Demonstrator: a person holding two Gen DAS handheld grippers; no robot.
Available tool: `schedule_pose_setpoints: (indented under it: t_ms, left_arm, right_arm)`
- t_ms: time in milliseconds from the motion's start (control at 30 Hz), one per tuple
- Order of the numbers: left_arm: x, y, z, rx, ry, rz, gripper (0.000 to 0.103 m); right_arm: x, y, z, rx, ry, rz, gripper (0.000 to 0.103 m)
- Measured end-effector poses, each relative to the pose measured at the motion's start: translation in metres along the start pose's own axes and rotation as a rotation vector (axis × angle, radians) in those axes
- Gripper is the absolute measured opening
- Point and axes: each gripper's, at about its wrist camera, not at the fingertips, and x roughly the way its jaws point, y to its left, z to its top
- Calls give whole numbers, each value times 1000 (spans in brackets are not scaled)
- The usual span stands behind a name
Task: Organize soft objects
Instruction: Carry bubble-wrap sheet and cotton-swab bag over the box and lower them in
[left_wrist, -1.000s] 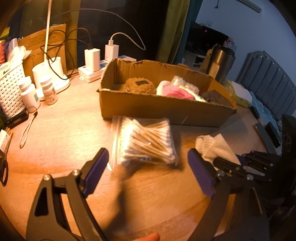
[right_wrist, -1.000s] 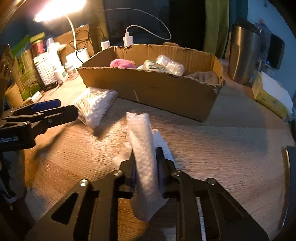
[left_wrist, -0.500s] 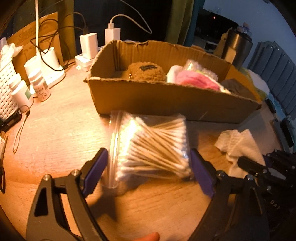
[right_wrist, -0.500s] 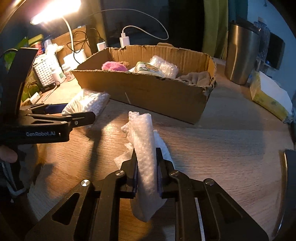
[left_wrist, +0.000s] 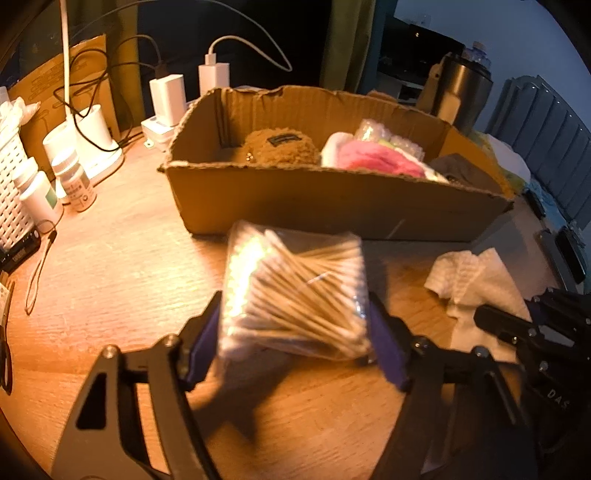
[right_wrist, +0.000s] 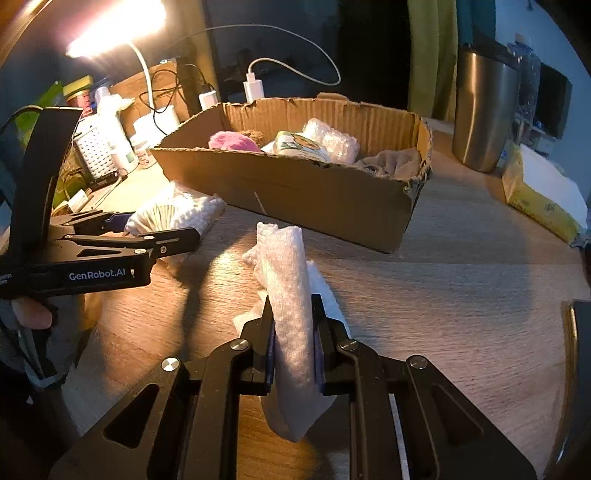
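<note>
Warm lamplight falls across the round wooden table (right_wrist: 461, 280), which carries all the items noted.

Nearest, the right gripper (right_wrist: 293, 350) is clenched on a folded white bubble-wrap sheet (right_wrist: 291, 295); both pads press its sides, and the sheet stands nearly upright between them, its lower end hanging below the jaws. A further crumpled part of it lies on the table just behind.

To its left, the left gripper (left_wrist: 295, 347) has its jaws closing around a clear plastic bag of wooden cotton swabs (left_wrist: 295, 295). The bag sits between the purple pads (left_wrist: 388, 358), which meet its two sides; it appears raised off the table, though blur prevents certainty.

Just behind both, an open brown cardboard box (left_wrist: 332, 203) holds a brown plush item (left_wrist: 280, 147), a pink fluffy item (left_wrist: 376, 160), a bubble-wrapped bundle (right_wrist: 332, 140) and a grey cloth (right_wrist: 391, 162).

Farther back stand a steel tumbler (right_wrist: 484, 110), white chargers with cables (left_wrist: 192, 85), small bottles (left_wrist: 74, 177) and a white perforated basket (left_wrist: 11, 192).
</note>
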Motion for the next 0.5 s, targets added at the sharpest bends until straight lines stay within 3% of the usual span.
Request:
schedule_pose_setpoints:
  t_ms: [500]
  left_arm:
    - [-46,1,0,-8,-102,-43,70]
  right_arm:
    - [-22,12,13,-37,-68,-16,17]
